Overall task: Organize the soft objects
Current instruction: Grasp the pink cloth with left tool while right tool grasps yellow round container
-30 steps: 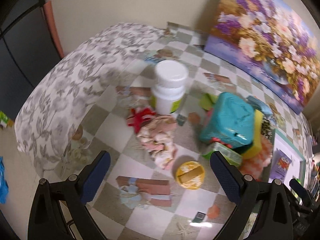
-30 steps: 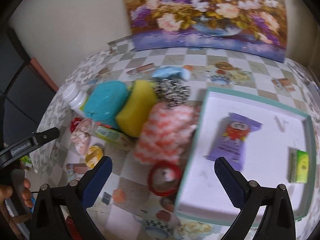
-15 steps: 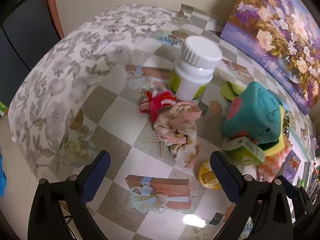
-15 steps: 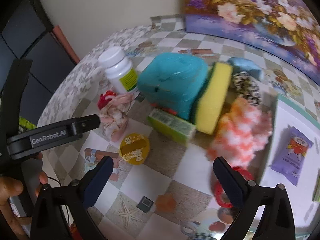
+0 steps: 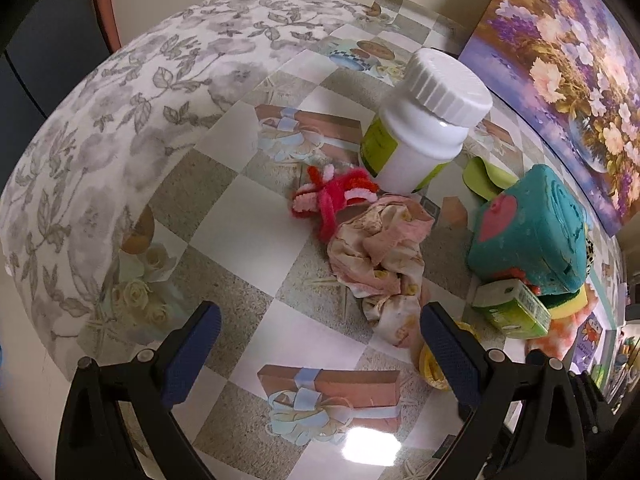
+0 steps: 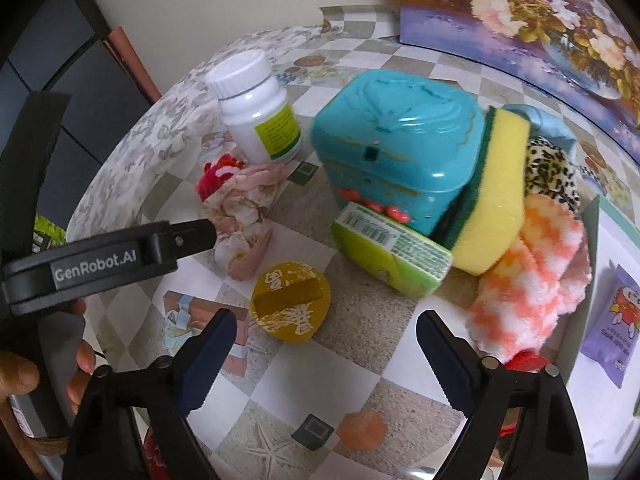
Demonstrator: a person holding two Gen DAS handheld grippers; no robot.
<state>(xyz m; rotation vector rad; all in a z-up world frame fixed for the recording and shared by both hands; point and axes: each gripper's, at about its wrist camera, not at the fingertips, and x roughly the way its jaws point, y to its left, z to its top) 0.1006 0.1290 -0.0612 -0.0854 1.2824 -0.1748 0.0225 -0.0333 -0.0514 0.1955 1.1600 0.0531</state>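
Left wrist view: table [image 5: 240, 232] with a checkered glossy cloth, everything piled toward its right side
Left gripper [image 5: 318, 354]: jaws spread wide, nothing between them, hanging over bare cloth near the front edge
Crumpled pink cloth [image 5: 380, 252]: lying about mid-table, just ahead of the right finger, not touched
Red fuzzy thing [image 5: 334, 196]: touching the far end of the pink cloth, right at the foot of the white bottle [image 5: 424, 124]
Teal box [image 5: 532, 232]: off to the right, tipped over, with a green carton [image 5: 512, 312] leaning against its front
Yellow disc [image 5: 430, 364]: mostly hidden behind the right finger
Painting [image 5: 568, 60]: propped along the back right edge

Right wrist view: same pile from the other side
Right gripper [image 6: 326, 356]: jaws wide but closing right now, nothing between them, just bare cloth near the front edge
Yellow disc [image 6: 290, 306]: just ahead of the left finger, apart from it
Sponge [image 6: 496, 200]: yellow and green, on edge against the right side of the teal box [image 6: 400, 160]
Orange and white fluffy cloth [image 6: 528, 280]: slumped in front of the sponge, beside the tray [image 6: 612, 216] at the right edge
Leopard print scrunchie [image 6: 554, 176]: behind the fluffy cloth
Purple packet [image 6: 614, 320]: lying in the tray
Left gripper [image 6: 112, 256]: reaches in from the left, tip right by the crumpled pink cloth [image 6: 240, 216]; can't tell if it touches
Person's hand [image 6: 44, 372]: fingers show at the left edge, gripping the left tool
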